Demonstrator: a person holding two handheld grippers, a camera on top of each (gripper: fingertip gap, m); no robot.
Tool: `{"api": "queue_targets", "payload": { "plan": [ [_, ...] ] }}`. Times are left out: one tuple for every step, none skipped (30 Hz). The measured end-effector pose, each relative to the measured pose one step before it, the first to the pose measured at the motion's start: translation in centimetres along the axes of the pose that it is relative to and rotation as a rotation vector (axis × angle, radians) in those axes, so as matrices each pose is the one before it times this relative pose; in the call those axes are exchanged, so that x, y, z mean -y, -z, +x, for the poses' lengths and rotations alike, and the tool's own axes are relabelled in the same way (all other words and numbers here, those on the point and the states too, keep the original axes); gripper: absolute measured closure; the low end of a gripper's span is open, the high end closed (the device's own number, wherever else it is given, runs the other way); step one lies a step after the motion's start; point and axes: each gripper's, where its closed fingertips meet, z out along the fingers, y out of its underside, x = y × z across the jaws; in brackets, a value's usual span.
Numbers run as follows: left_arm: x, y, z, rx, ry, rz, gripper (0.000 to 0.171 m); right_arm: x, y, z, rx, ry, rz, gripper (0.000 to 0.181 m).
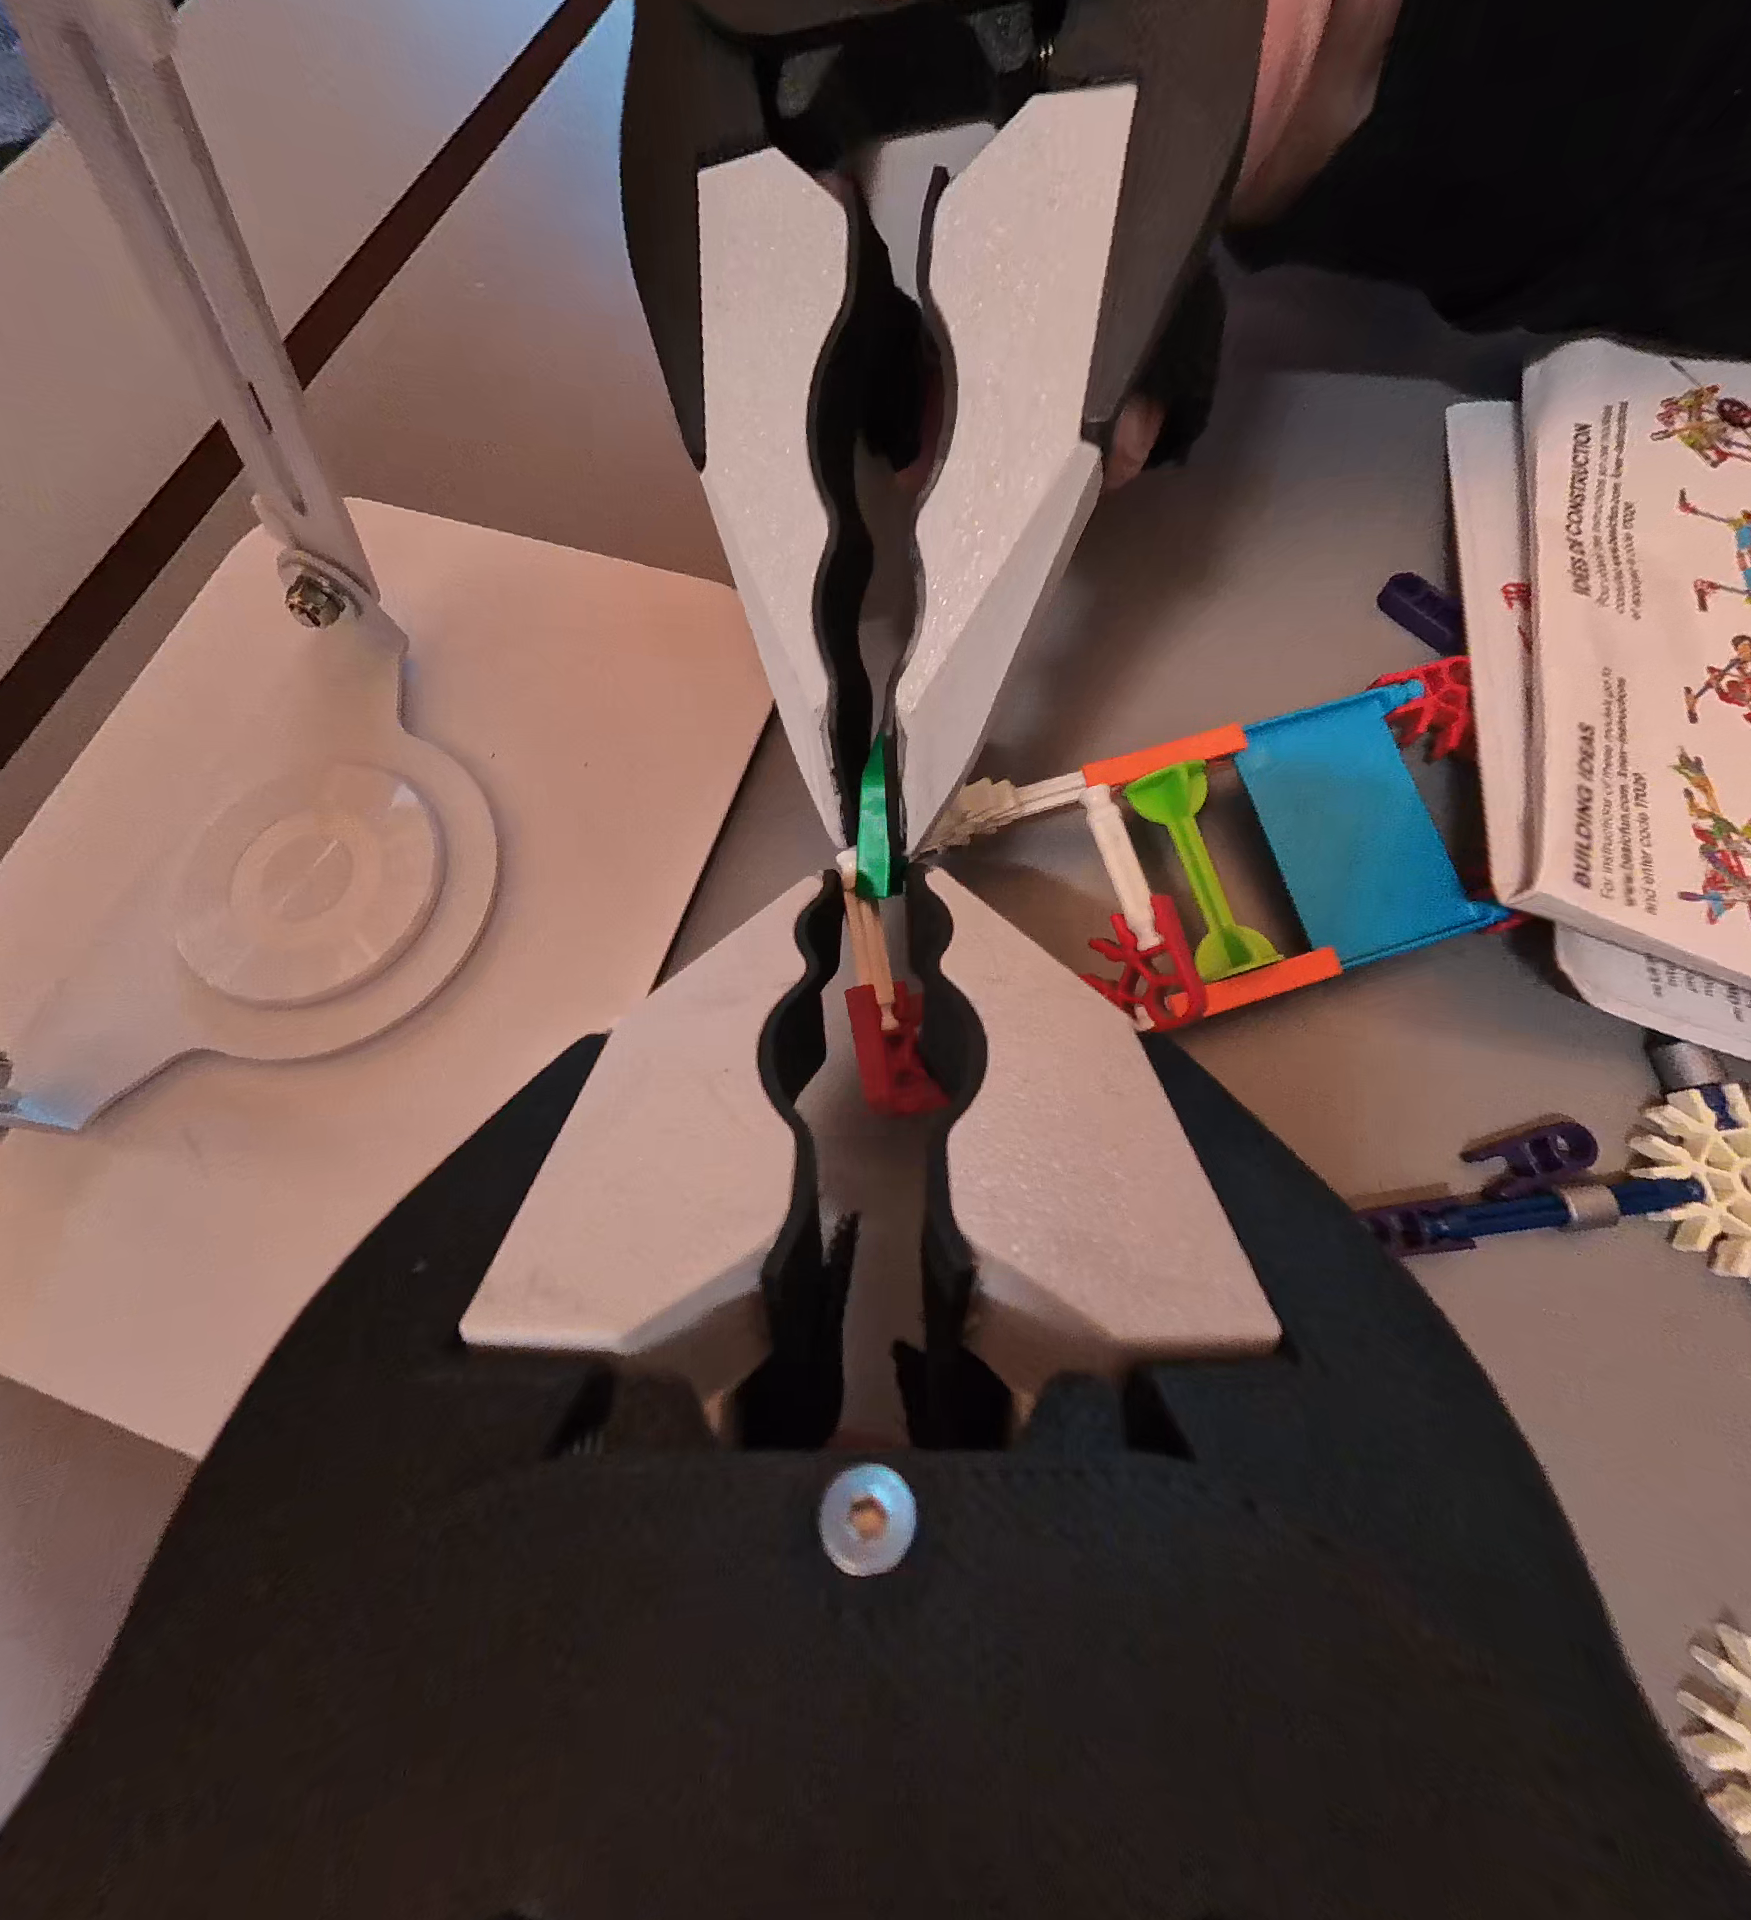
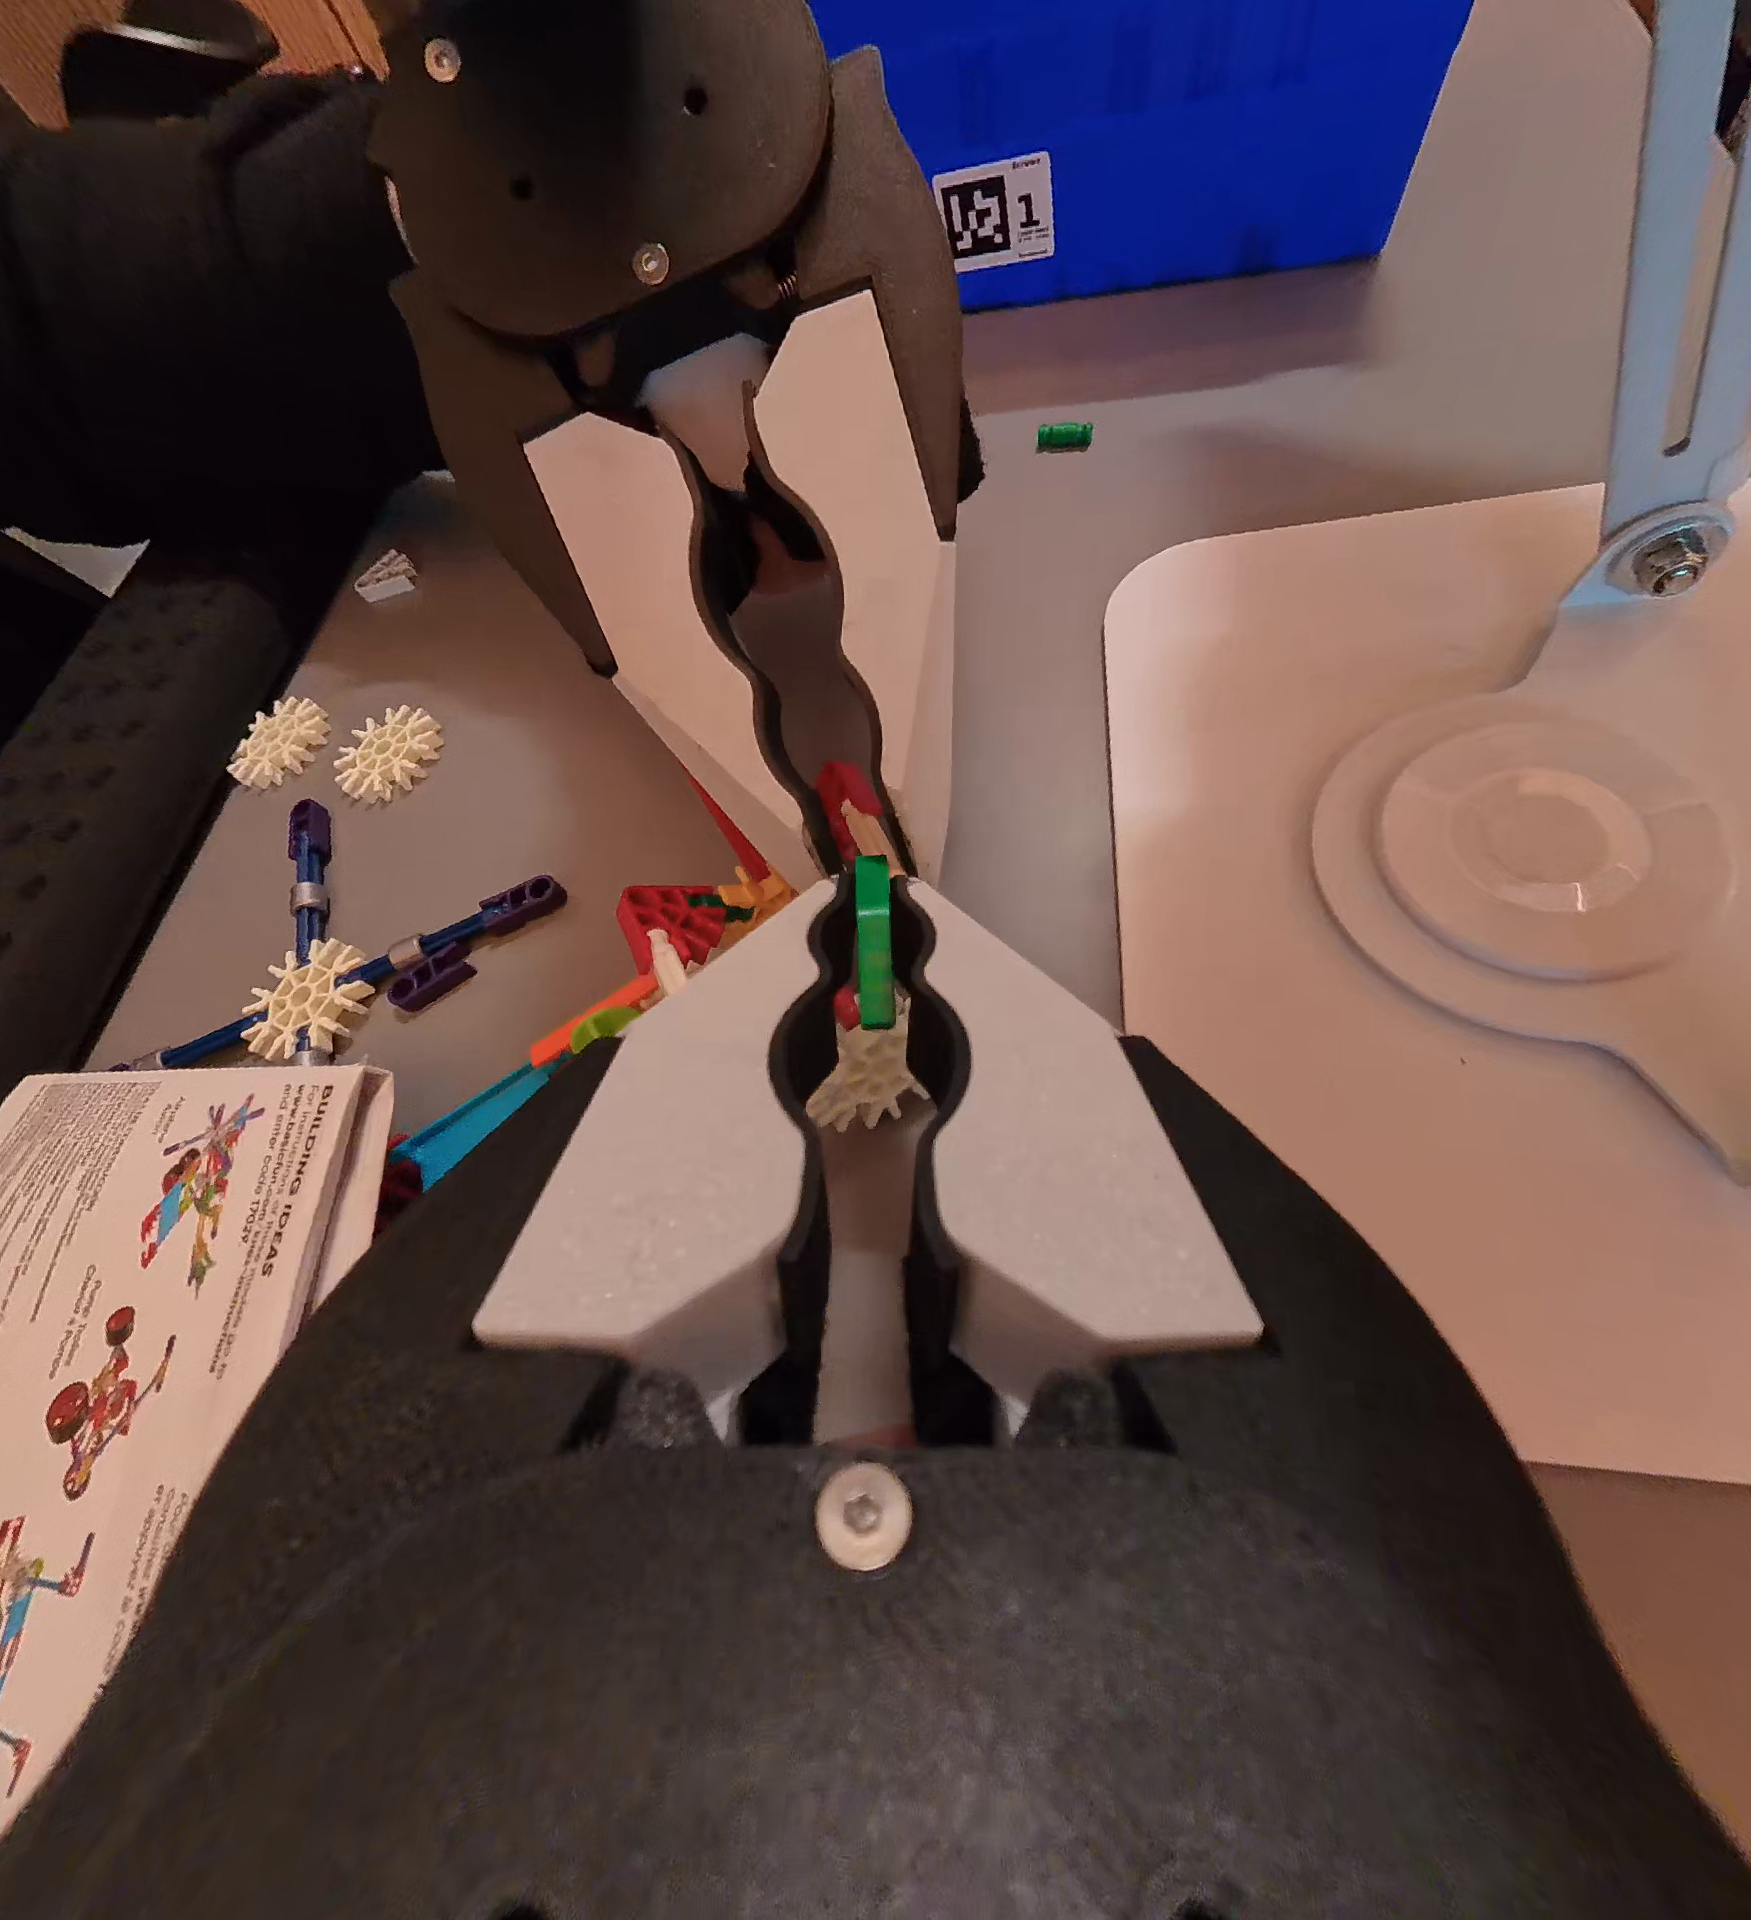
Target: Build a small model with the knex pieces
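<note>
In the left wrist view my left gripper (image 1: 871, 883) is shut on a short cream rod (image 1: 866, 951) with a red connector (image 1: 897, 1049) on its near end. My right gripper (image 1: 876, 844) comes in from the top, tip to tip with the left, and is shut on a green connector (image 1: 876, 821) that touches the rod's far end. In the right wrist view my right gripper (image 2: 871, 883) grips the green connector (image 2: 873, 940), with a cream snowflake connector (image 2: 866, 1091) lying below between its fingers. The left gripper (image 2: 855, 857) faces it with the red connector (image 2: 840, 800).
A built model with a blue panel, orange rods and a lime spool (image 1: 1318, 862) lies on the right. Beside it are an instruction booklet (image 1: 1671, 644), snowflake connectors (image 1: 1744, 1184) and blue rods. A white stand base (image 1: 331, 883) is left. A blue bin (image 2: 1162, 125) and a loose green piece (image 2: 1063, 436) sit farther back. The grippers are tip to tip, or close to it. The loose green piece (image 2: 1063, 436) is about equally far from each gripper, around 20 cm.
</note>
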Motion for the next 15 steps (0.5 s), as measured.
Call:
{"api": "queue_targets", "payload": {
  "plan": [
    [0.021, -0.009, -0.026, -0.0020, 0.0054, 0.00509, 0.162, 0.008, 0.015, 0.030, 0.0007, 0.0006, 0.0031, 0.178],
    [-0.009, -0.006, -0.014, -0.0017, 0.0047, 0.00319, 0.162, 0.001, -0.012, 0.037, -0.0015, 0.0016, 0.0016, 0.178],
    [-0.009, -0.021, -0.100, 0.0039, 0.0042, 0.00181, 0.162, 0.020, -0.011, 0.089, -0.0044, 0.0022, 0.0022, 0.178],
    [-0.015, -0.017, -0.048, 0.0012, 0.0052, 0.00287, 0.161, 0.009, -0.014, 0.053, -0.0001, -0.0027, 0.0042, 0.178],
    [0.004, 0.023, 0.011, -0.0028, 0.0072, 0.00411, 0.161, 0.013, -0.018, 0.017, 0.0056, -0.0074, 0.0069, 0.178],
    [-0.028, 0.038, -0.032, -0.0001, 0.0040, 0.00296, 0.161, 0.021, -0.032, 0.037, 0.0045, -0.0075, 0.0090, 0.178],
    [-0.064, 0.034, -0.049, 0.0019, 0.0024, 0.00129, 0.161, 0.030, -0.073, 0.038, 0.0047, -0.0087, 0.0083, 0.178],
    [-0.060, 0.034, 0.000, -0.0038, 0.0072, 0.00178, 0.162, 0.013, -0.065, 0.003, 0.0068, -0.0082, 0.0072, 0.178],
    [-0.012, 0.034, 0.018, -0.0037, 0.0071, 0.00420, 0.161, 0.015, -0.031, 0.009, 0.0061, -0.0054, 0.0073, 0.178],
    [-0.011, 0.029, -0.001, -0.0035, 0.0047, 0.00379, 0.161, 0.003, -0.032, 0.012, 0.0045, -0.0028, 0.0071, 0.178],
    [-0.021, -0.001, 0.009, -0.0038, 0.0058, 0.00291, 0.162, -0.009, -0.024, 0.017, 0.0026, -0.0012, 0.0061, 0.178],
    [0.002, -0.004, -0.014, -0.0018, 0.0027, 0.00523, 0.162, 0.002, -0.006, 0.052, 0.0006, -0.0023, 0.0053, 0.178],
    [0.028, 0.001, -0.010, -0.0024, 0.0071, 0.00698, 0.163, 0.006, -0.007, 0.062, -0.0009, -0.0018, 0.0039, 0.177],
    [-0.012, -0.016, 0.016, -0.0050, 0.0109, 0.00488, 0.163, -0.024, -0.006, 0.086, -0.0040, 0.0014, 0.0012, 0.177],
    [-0.035, 0.020, 0.048, -0.0047, 0.0017, 0.00282, 0.164, -0.047, -0.008, 0.027, -0.0038, 0.0055, -0.0018, 0.175]
  ]
}}
